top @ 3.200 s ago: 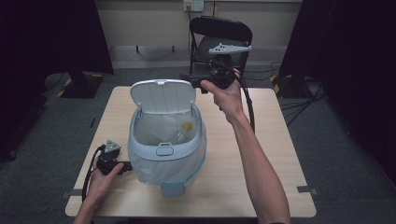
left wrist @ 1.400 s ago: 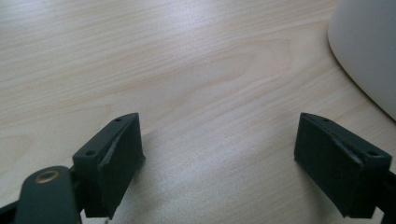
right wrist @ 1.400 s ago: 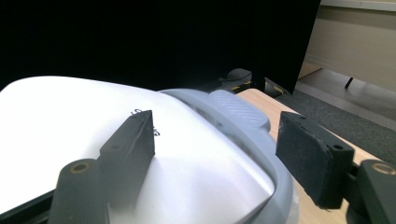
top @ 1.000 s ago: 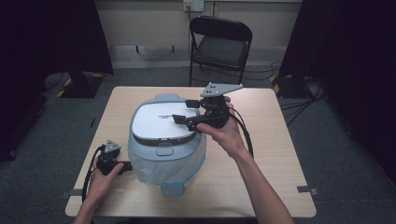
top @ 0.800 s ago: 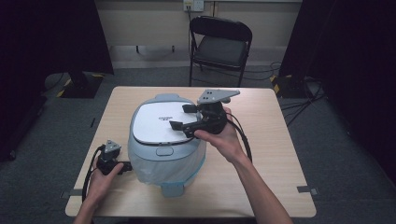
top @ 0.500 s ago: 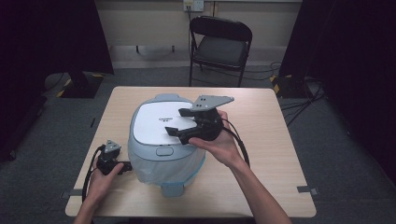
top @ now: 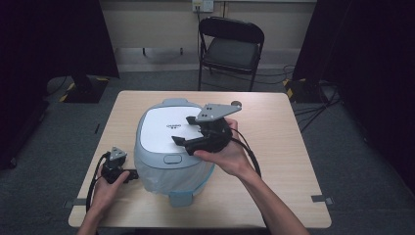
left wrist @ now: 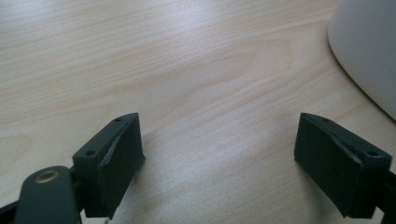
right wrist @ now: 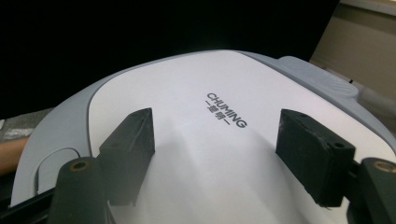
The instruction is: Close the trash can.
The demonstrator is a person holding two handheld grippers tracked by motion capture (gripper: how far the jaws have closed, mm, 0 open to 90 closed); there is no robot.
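The jaws of the right gripper (right wrist: pixel 215 154) are spread wide, with nothing clamped between them; in the right gripper view the white lid (right wrist: pixel 201 140) of a pale blue waste bin (top: pixel 171 171) is seen between and beneath them, printed with the word CHUMING (right wrist: pixel 226 109). Whether the jaws touch the lid surface cannot be told. In the high view the right gripper (top: pixel 188 132) is held over the right half of the closed lid (top: pixel 161 129), with the grey three-cornered plate (top: pixel 218 111) uppermost and the person's right hand (top: pixel 227 154) wrapped around the body from below. A small push tab (top: pixel 172 158) is set in the front edge of the lid.

The jaws of the left gripper (left wrist: pixel 219 154) are likewise spread apart and empty, and are laid low over the bare wooden table (left wrist: pixel 187 70). The curved pale wall of the bin (left wrist: pixel 369 46) is seen just beside the right-hand jaw in the left gripper view. In the high view the left gripper (top: pixel 117 169) is held by the left hand (top: pixel 105 188) at the bin's lower left side.

The bin stands near the middle of the table (top: pixel 274 147), slightly toward the person. A black folding chair (top: pixel 230 46) is placed beyond the far edge.
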